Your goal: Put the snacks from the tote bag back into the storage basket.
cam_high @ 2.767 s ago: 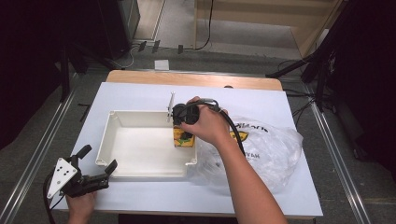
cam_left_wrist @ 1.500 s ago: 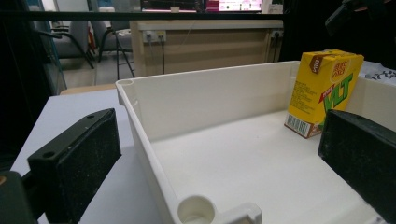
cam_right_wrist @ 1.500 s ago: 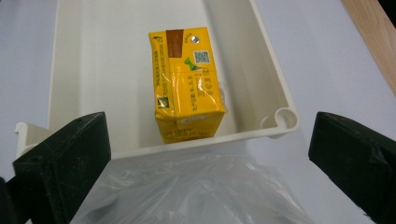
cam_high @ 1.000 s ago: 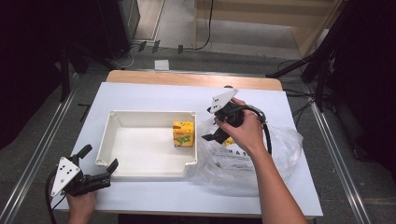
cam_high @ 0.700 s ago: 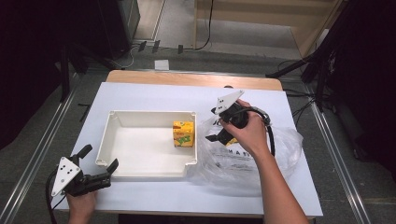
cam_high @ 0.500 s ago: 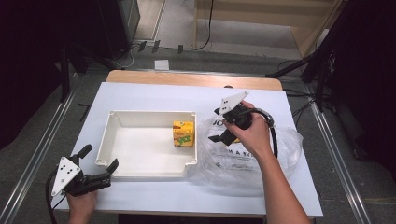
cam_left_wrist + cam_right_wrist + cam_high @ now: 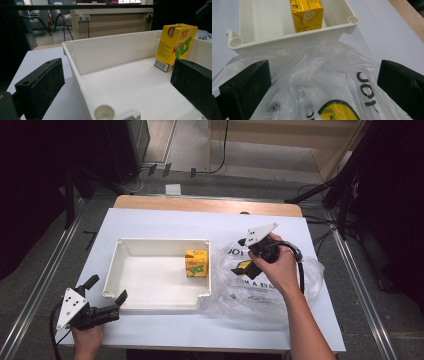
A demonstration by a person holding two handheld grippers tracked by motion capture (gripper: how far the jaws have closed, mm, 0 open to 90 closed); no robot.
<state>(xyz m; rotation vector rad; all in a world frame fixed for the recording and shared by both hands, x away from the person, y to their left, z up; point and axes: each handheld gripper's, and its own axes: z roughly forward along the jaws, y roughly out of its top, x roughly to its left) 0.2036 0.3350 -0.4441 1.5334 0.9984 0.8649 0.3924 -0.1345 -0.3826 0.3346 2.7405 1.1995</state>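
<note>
The white table [image 7: 165, 222] carries the whole job, and on it, at about nine o'clock from the middle, sits the white plastic tray [image 7: 125, 251]. At three o'clock from the tray, its near edge touching the tray's right wall, lies the clear plastic bag [image 7: 310, 280] with black lettering and a yellow shape inside, showing through the film in the right gripper view.

One yellow VLT drink carton [image 7: 196, 263] already stands upright inside the tray, tucked against the right wall toward the two o'clock corner. So I'd judge one item unpacked and at least one more yellow item to come out of the bag; how many are in there I cannot tell.

The right gripper [image 7: 242, 255] hovers over the bag's tray-side part, jaws spread wide with nothing between them, pointed down at the crumpled film. The left gripper [image 7: 107, 292] sits low at the tray's seven o'clock corner, jaws also spread and empty, one jaw each side of the tray's left wall.

What's in the way? The bag's film itself: it lies bunched over the yellow item, and the opening isn't plain to see. The tray wall stands close at nine o'clock from the bag.
</note>
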